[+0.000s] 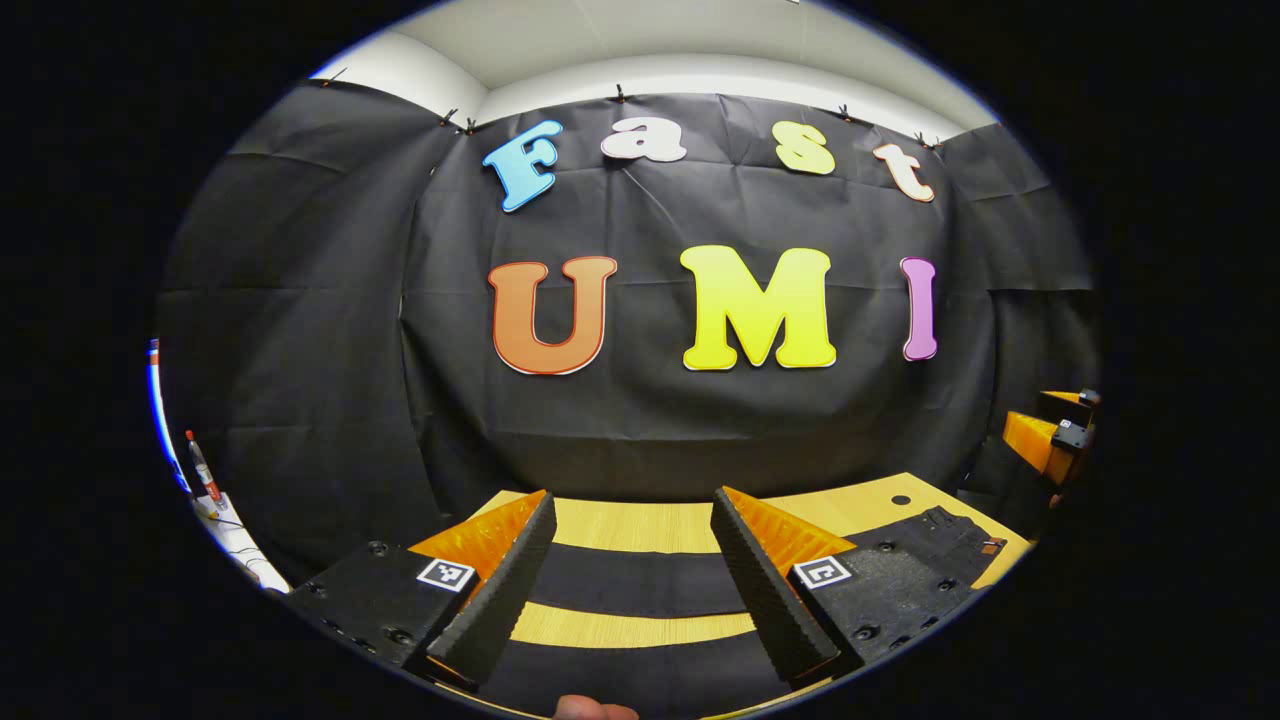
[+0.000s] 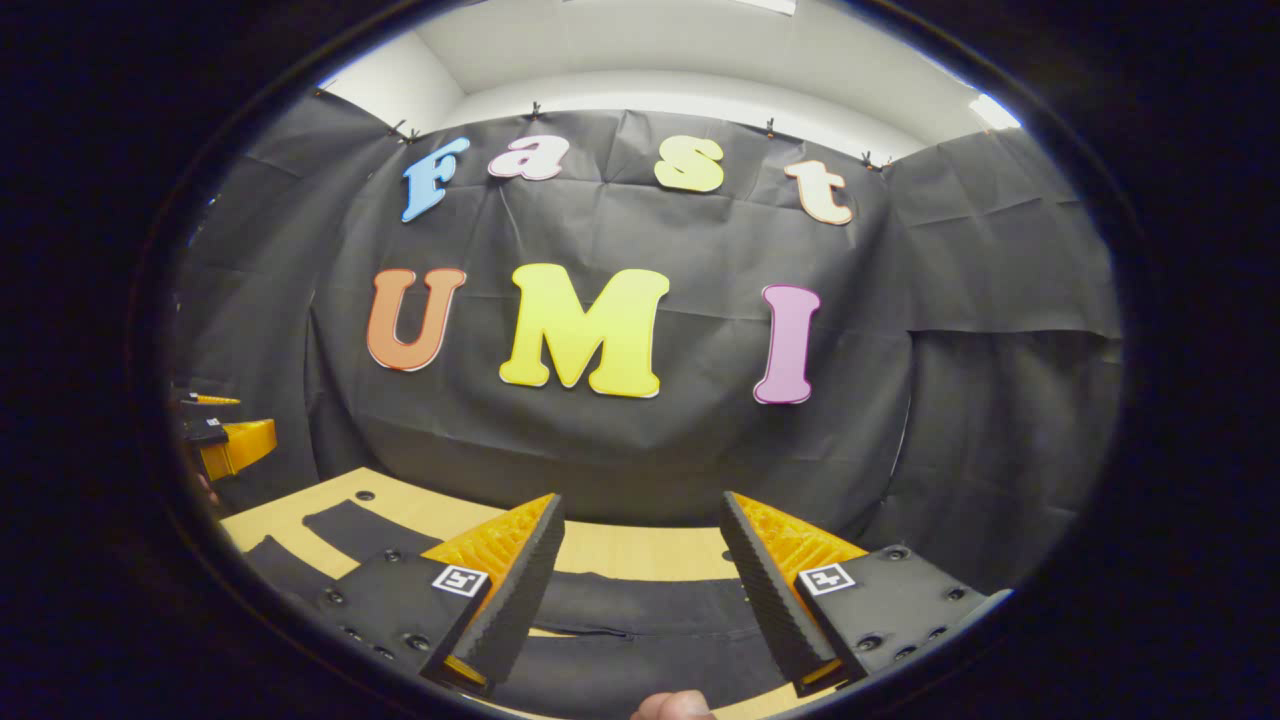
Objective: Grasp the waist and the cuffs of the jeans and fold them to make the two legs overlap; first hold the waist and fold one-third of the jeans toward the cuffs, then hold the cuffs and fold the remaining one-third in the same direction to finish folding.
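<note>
With both my left gripper and right gripper gaping wide above the black denim jeans, I risk pinching just one layer.

The jeans lie flat on the table, with the two legs running side by side and a strip of table between them. In the left gripper view, the left gripper is positioned above the legs, with the waist to its right. In the right gripper view, the right gripper is positioned above the jeans, with the legs extending to its left. The booth wall stands behind the table. Each gripper appears at the far edge of the other's view.
</note>
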`<state>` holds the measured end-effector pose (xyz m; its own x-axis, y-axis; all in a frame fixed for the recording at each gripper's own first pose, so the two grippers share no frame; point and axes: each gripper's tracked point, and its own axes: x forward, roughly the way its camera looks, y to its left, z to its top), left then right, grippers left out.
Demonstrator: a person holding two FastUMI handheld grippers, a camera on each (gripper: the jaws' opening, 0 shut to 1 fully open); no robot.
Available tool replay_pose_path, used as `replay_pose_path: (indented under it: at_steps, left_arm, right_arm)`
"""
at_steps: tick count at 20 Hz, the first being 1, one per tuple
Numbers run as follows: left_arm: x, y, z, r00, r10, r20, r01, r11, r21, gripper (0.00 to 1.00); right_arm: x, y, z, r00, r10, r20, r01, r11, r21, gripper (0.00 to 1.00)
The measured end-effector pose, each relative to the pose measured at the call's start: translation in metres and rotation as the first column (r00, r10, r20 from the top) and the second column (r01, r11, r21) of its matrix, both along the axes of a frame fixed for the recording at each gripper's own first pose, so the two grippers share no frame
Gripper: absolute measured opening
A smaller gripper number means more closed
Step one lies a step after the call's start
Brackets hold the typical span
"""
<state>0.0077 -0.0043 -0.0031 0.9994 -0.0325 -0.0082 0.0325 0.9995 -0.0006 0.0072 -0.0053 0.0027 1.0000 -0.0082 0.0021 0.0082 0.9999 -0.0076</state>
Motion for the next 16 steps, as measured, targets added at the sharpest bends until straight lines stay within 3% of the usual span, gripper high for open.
replay_pose_path:
  at_steps: [9,10,12,16]
  left_arm:
    - [0.006,0.01,-0.021,0.997,0.042,-0.061,-0.044,0.999,-0.019,0.99]
    - [0.006,0.015,-0.028,0.996,0.053,-0.077,-0.056,0.998,-0.032,0.95]
    - [0.004,0.031,-0.042,0.99,0.089,-0.113,-0.095,0.994,-0.053,1.0]
    - [-0.007,0.087,-0.077,0.957,0.195,-0.215,-0.214,0.974,-0.069,1.0]
  right_arm:
    - [0.015,-0.033,-0.017,0.998,-0.031,-0.047,0.032,0.999,0.005,0.94]
    - [0.017,-0.041,-0.022,0.997,-0.042,-0.063,0.043,0.999,0.012,0.94]
    - [0.024,-0.063,-0.033,0.993,-0.075,-0.09,0.076,0.997,0.013,0.94]
    - [0.031,-0.12,-0.057,0.977,-0.156,-0.148,0.156,0.988,-0.015,0.94]
